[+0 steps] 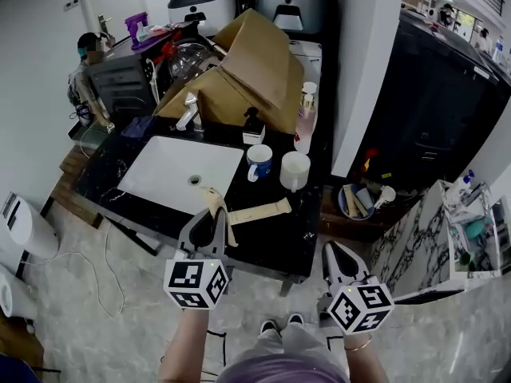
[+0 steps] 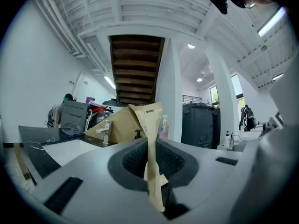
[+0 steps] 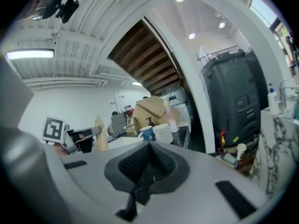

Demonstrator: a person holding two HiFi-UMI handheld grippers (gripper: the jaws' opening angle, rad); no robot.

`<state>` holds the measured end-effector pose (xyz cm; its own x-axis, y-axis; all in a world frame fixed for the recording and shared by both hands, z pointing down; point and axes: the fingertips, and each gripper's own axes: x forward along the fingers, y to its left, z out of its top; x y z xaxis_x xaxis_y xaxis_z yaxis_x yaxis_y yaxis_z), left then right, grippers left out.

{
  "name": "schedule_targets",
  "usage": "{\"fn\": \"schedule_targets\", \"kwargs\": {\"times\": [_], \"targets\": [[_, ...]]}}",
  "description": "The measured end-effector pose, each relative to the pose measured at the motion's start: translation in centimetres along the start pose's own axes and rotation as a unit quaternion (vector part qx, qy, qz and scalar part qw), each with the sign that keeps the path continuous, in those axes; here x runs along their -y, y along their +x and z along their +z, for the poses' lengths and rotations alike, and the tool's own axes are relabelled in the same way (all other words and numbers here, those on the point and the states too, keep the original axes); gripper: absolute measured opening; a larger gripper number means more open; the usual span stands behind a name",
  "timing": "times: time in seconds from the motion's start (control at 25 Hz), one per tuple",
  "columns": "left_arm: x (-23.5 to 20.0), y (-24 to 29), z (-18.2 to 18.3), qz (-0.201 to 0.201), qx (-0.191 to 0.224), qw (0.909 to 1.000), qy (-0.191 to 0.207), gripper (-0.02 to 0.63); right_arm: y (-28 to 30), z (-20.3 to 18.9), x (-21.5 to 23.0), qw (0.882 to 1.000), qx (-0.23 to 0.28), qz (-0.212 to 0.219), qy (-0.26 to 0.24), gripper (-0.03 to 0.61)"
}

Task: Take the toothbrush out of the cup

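Note:
My left gripper [image 1: 213, 216] hangs over the front edge of the black counter [image 1: 275, 242], shut on a tan paper-wrapped toothbrush [image 1: 214, 202]. In the left gripper view the toothbrush [image 2: 150, 139] stands upright between the pads of the left gripper [image 2: 152, 149]. A blue and white mug [image 1: 259, 162] and a white cup [image 1: 294, 170] stand further back, right of the sink; nothing shows sticking out of either. My right gripper [image 1: 334, 250] is shut and empty, off the counter's front right corner. The right gripper view shows its jaws together on the right gripper [image 3: 148, 146].
A white sink [image 1: 182, 174] with a tap [image 1: 190, 112] fills the counter's left. A second tan strip [image 1: 262, 211] lies flat by my left jaws. Cardboard boxes [image 1: 251, 70], a pump bottle [image 1: 253, 126] and a pink bottle [image 1: 306, 118] crowd the back. A person [image 1: 84, 74] is at the far left.

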<state>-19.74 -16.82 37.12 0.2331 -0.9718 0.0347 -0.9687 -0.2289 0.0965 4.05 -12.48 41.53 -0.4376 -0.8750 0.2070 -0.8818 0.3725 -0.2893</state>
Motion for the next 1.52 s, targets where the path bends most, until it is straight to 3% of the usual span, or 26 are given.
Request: {"fn": "schedule_targets", "kwargs": {"times": [0.2,0.48,0.96,1.32,1.52], "targets": [[1.7,0.5,-1.9,-0.008,-0.021,0.999,0.039,0.037,-1.0,0.1,1.3,1.0,0.004,-0.009,0.006,0.002],[5.2,2.2,-3.9,-0.027,-0.055,0.9883,0.14,0.037,-2.5,0.1,3.7,1.0,0.001,-0.016,0.013,0.003],[8.9,5.1,-6.9,-0.068,-0.102,0.9735,0.193,0.037,-3.8,0.1,6.1,0.999,0.0,-0.025,0.021,0.002],[12.8,7.4,-10.8,-0.124,-0.161,0.9412,0.27,0.04,-3.9,0.1,7.0,0.999,-0.003,-0.035,0.02,0.002],[13.9,8.1,-12.9,-0.144,-0.199,0.9151,0.32,0.04,-3.9,-0.1,7.3,0.999,-0.007,-0.038,0.02,0.003]]}}
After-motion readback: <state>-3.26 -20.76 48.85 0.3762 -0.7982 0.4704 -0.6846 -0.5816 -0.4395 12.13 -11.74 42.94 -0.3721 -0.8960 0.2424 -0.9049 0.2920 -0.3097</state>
